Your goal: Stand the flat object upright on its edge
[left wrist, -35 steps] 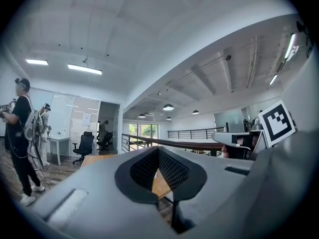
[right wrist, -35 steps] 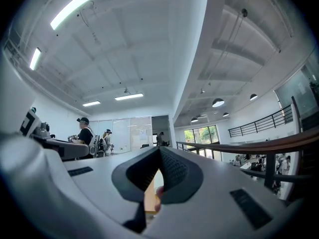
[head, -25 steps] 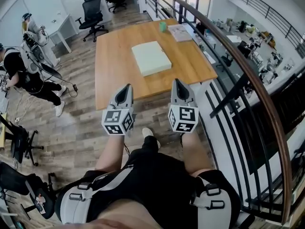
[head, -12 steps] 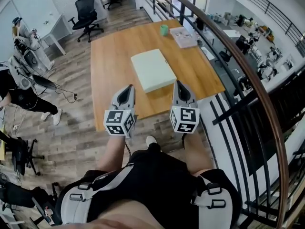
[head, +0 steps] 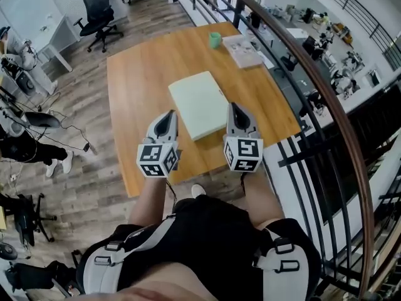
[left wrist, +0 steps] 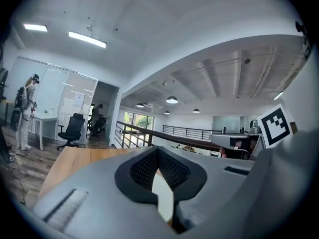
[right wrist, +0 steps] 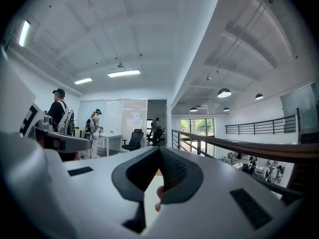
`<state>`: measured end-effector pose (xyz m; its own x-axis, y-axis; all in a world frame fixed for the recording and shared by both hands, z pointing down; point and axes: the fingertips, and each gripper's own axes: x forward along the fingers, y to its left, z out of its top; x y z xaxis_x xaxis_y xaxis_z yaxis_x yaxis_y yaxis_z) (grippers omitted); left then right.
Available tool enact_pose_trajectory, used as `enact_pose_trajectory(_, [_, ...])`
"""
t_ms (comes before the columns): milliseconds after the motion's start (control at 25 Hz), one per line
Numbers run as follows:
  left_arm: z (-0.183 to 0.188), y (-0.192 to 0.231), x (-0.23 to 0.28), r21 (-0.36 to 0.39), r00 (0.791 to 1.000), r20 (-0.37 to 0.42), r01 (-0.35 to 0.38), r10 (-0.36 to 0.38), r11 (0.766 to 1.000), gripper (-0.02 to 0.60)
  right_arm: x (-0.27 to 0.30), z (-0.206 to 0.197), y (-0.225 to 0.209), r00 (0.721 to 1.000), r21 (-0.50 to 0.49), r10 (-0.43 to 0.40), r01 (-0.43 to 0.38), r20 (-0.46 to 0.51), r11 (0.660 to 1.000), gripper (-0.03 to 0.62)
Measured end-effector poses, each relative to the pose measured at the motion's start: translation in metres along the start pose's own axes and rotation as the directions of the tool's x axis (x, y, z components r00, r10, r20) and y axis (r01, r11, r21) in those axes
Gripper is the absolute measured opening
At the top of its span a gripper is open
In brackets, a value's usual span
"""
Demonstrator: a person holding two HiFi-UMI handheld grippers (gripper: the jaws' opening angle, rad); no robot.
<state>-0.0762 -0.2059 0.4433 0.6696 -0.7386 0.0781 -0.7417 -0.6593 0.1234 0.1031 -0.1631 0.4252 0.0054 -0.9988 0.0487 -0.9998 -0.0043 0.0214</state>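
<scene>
- The left tongs [head: 166, 116] and right tongs [head: 236, 110], both closed tight and empty, have advanced to the worktop's [head: 141, 74] near edge.
- The flat object [head: 197, 102] lies flat mid-worktop, now just ahead; lifting is probably next.

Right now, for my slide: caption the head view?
Left hand-held gripper and right hand-held gripper, both shut, face a pale flat pad on the wooden table.

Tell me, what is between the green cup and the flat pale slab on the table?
Nothing but bare wooden table lies between the green cup and the flat pale slab, as the head view shows.
</scene>
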Motion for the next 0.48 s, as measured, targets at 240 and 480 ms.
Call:
enact_pose_trajectory(240, [-0.004,0.036,0.035,-0.042,1.000,-0.007,-0.006,0.006,0.999,-0.002,0.049,-0.007,0.000,0.999,-0.040,0.009,-0.011,-0.037,0.999,-0.005])
enact_pose_trajectory(480, [-0.019,0.053,0.055,-0.056,0.999,-0.042,-0.007,0.004,0.998,-0.002,0.071,-0.014,-0.006,0.999,-0.017,-0.001,0.000,-0.050,1.000,-0.005])
